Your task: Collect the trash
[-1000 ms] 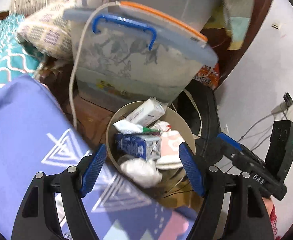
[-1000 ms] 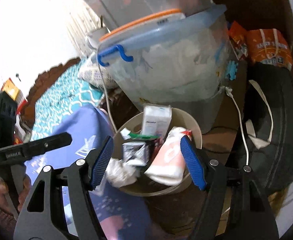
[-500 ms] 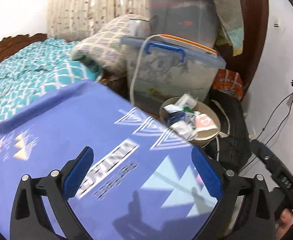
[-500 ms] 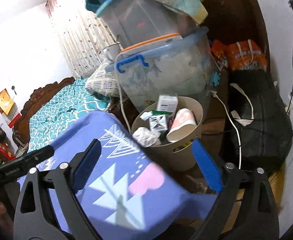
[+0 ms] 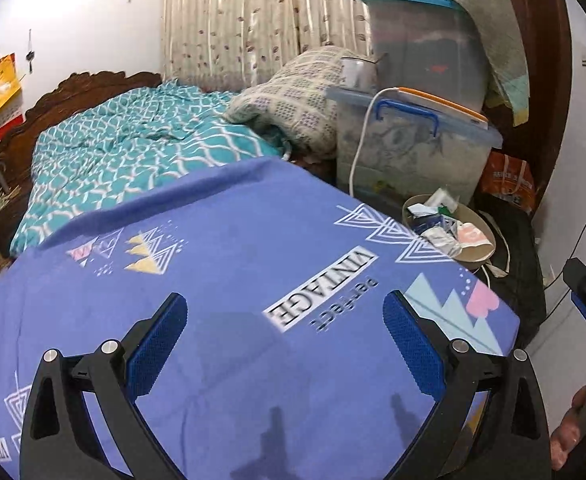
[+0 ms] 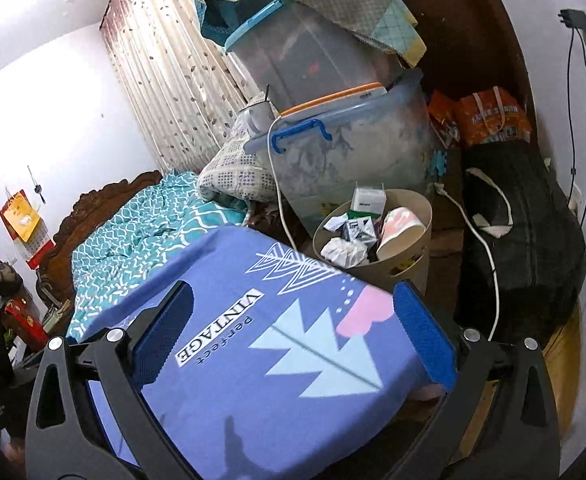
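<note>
Over a bed covered by a purple sheet [image 5: 229, 264] printed with triangles and the word VINTAGE, both grippers hang spread wide and empty, the left gripper [image 5: 285, 344] above the sheet's middle and the right gripper [image 6: 293, 332] near its corner. Beside that corner, on the floor, stands a beige waste bin [image 6: 409, 268] packed to the rim with a paper cup [image 6: 397, 226], small cartons and crumpled paper [image 6: 343, 252]. Judging from this, any further trash should be pinched firmly and lowered gently onto the pile so nothing spills.
</note>
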The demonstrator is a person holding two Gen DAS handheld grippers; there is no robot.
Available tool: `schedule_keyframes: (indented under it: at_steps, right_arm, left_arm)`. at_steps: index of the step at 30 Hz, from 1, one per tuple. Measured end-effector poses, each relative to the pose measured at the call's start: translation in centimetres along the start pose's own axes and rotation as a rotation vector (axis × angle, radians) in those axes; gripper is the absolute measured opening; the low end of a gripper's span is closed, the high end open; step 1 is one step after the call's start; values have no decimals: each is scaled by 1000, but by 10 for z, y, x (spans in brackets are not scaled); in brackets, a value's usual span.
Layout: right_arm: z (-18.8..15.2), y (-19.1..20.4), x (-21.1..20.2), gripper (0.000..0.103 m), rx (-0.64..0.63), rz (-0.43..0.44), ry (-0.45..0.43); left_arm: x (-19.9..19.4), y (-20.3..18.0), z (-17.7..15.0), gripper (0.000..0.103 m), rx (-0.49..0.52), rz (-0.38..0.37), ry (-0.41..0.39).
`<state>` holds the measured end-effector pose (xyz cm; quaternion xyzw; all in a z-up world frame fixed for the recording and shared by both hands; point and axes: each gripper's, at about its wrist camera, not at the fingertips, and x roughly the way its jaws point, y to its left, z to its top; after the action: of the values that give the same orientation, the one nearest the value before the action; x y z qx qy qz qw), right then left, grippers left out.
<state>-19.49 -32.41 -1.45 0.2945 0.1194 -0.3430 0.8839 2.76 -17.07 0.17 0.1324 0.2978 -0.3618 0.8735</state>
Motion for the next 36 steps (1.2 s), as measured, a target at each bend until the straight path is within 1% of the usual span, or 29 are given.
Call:
schedule_keyframes:
  at_steps: [2, 5, 7, 15, 21, 23, 26, 30, 33, 36]
  right_arm:
    - [-1, 2, -2, 100, 6, -4, 1]
    - [-2, 4, -4, 100, 25, -24, 0]
    - [-2, 6, -4, 100, 36, -11, 10]
    - [4, 12, -5, 100, 64, 54, 32]
    - [8, 8, -16, 100, 91, 86, 20]
    - [8, 5, -19, 100, 101, 82, 15]
    - [5, -2, -16, 100, 124, 73, 33]
    - [2, -9, -9, 100, 143, 68, 56]
    - [4, -10, -4, 100, 141, 80, 70]
    - [5, -10, -7, 100, 139, 86, 66]
  left_arm:
    - [-7, 7, -4, 95, -3, 37, -10]
    - [-14, 11, -6, 95, -4, 67, -22]
    - [-19, 13, -6, 95, -2, 65, -27]
    - [-31, 7, -2, 95, 30, 102, -26]
    - [-32, -7, -1, 95, 74, 97, 14]
    - [-32, -10, 0, 95, 82, 92, 16]
    - [-33, -18, 0, 95, 104, 71, 27]
    - [-36, -29, -2, 95, 156, 111, 2]
    - [-36, -32, -1, 95, 166, 93, 19]
    - [-37, -30, 0, 95, 158, 82, 21]
